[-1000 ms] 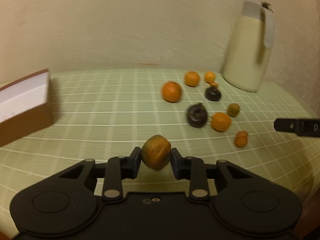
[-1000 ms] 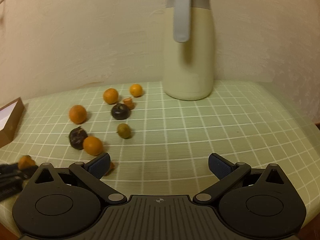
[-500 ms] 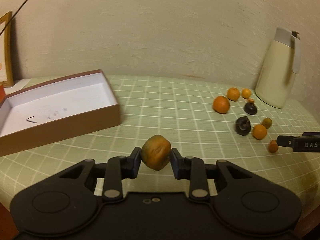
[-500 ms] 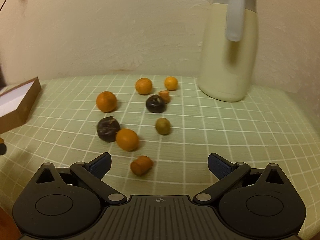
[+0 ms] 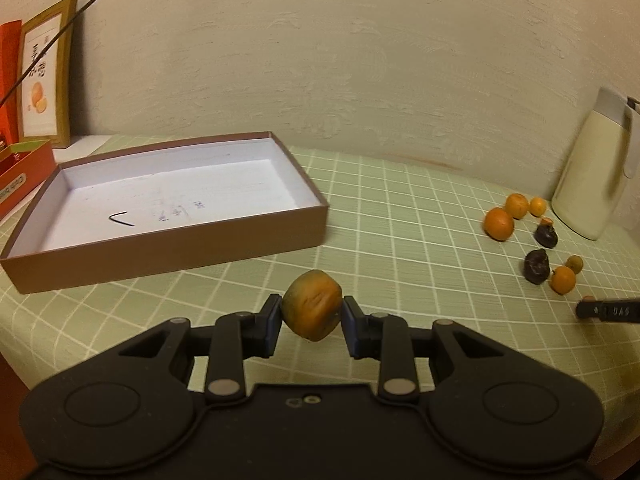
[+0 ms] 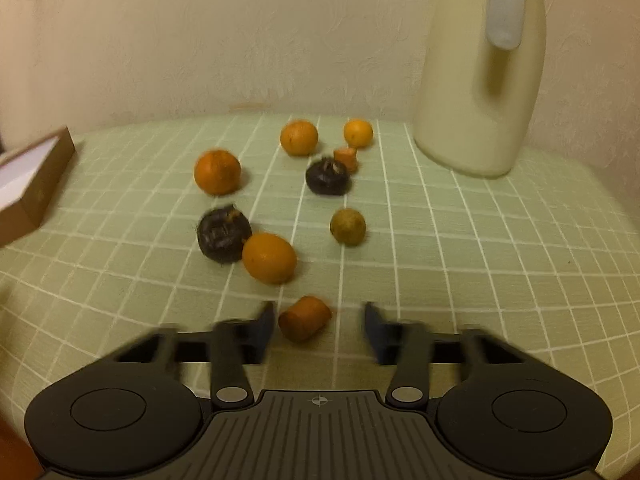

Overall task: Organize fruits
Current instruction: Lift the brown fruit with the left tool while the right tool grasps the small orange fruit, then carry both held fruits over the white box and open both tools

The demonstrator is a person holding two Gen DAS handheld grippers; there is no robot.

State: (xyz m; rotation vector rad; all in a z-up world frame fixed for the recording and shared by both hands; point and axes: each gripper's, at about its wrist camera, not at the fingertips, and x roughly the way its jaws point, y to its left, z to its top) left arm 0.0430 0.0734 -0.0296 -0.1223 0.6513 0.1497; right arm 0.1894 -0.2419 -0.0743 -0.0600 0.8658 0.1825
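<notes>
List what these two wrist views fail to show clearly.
- Right gripper: its fingers are motion-blurred in the right wrist view, so contact with the small orange piece is unclear; jaws have just been closing.
- Jug: top cut off by the right wrist frame edge.
- Box: mostly cut off in the right wrist view.
- Scribbles in the box: unreadable, left wrist view.

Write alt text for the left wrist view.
The left gripper holds a brownish-orange fruit above a green checked tablecloth, facing an open brown box with a white, empty inside. Far right, oranges and dark fruits lie near a cream jug.
</notes>
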